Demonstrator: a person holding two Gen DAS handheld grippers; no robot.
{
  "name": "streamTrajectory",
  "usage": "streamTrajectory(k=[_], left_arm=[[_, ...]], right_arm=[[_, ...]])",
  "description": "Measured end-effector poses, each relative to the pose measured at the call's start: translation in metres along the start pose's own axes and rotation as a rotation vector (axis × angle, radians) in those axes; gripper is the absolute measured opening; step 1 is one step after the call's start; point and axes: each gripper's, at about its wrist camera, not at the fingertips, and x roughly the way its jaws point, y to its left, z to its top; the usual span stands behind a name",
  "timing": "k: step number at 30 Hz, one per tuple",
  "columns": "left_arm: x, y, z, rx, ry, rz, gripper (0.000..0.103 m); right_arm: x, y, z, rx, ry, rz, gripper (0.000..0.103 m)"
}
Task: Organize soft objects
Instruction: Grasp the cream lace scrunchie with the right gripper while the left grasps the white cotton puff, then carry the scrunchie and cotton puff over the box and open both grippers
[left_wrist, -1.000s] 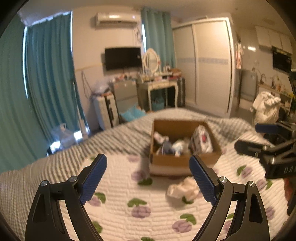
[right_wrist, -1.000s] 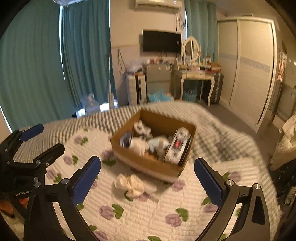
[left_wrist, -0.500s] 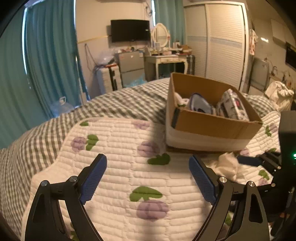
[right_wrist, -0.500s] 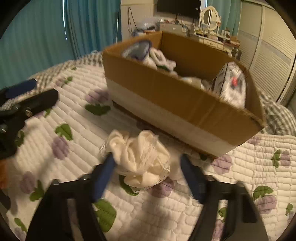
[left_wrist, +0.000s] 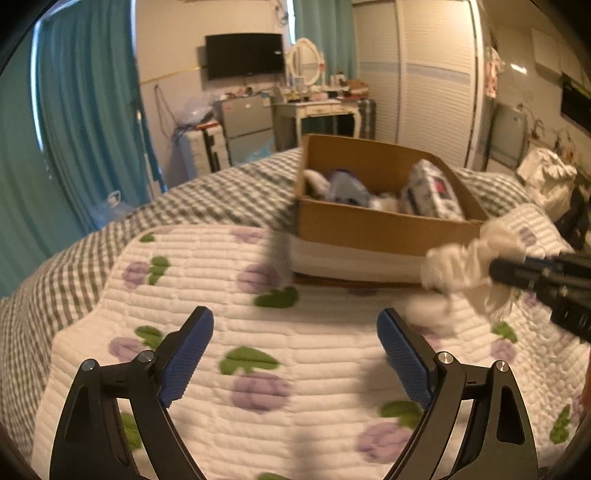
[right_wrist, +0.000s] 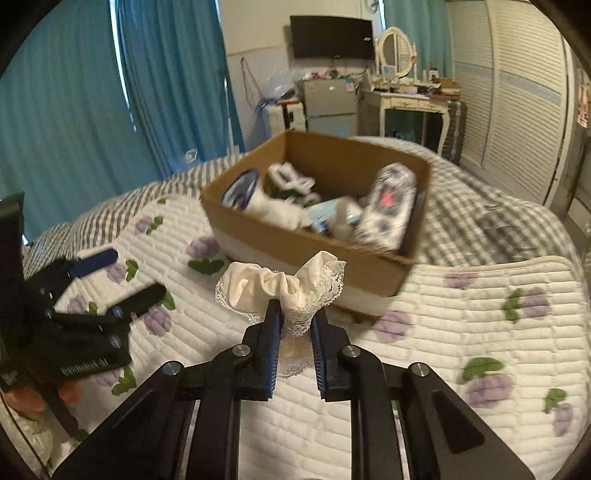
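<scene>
My right gripper is shut on a white lace-trimmed cloth and holds it above the quilt, just in front of the cardboard box. In the left wrist view the cloth hangs from the right gripper at the box's near right corner. The box holds several soft items, among them a patterned pouch. My left gripper is open and empty over the quilt, left of the cloth; it also shows in the right wrist view.
The bed has a white flowered quilt over a grey checked blanket. Teal curtains hang at the left. A dressing table, small fridge and white wardrobe stand beyond the bed.
My right gripper dropped onto the white cloth, shut on it and lifted it off the quilt. My left gripper came down toward the quilt and stayed open.
</scene>
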Motion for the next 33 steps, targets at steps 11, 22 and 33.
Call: streamTrajectory(k=[11, 22, 33], left_arm=[[0.047, -0.071, -0.004, -0.04, 0.133, -0.102, 0.091], [0.105, -0.106, -0.003, -0.028, 0.207, -0.109, 0.088], [0.072, -0.112, -0.003, 0.034, 0.185, -0.137, 0.043]], right_arm=[[0.016, -0.08, -0.011, 0.087, 0.088, -0.147, 0.015], [0.062, -0.109, -0.02, 0.094, 0.172, -0.116, 0.015], [0.037, -0.102, -0.02, 0.105, 0.127, -0.121, 0.016]])
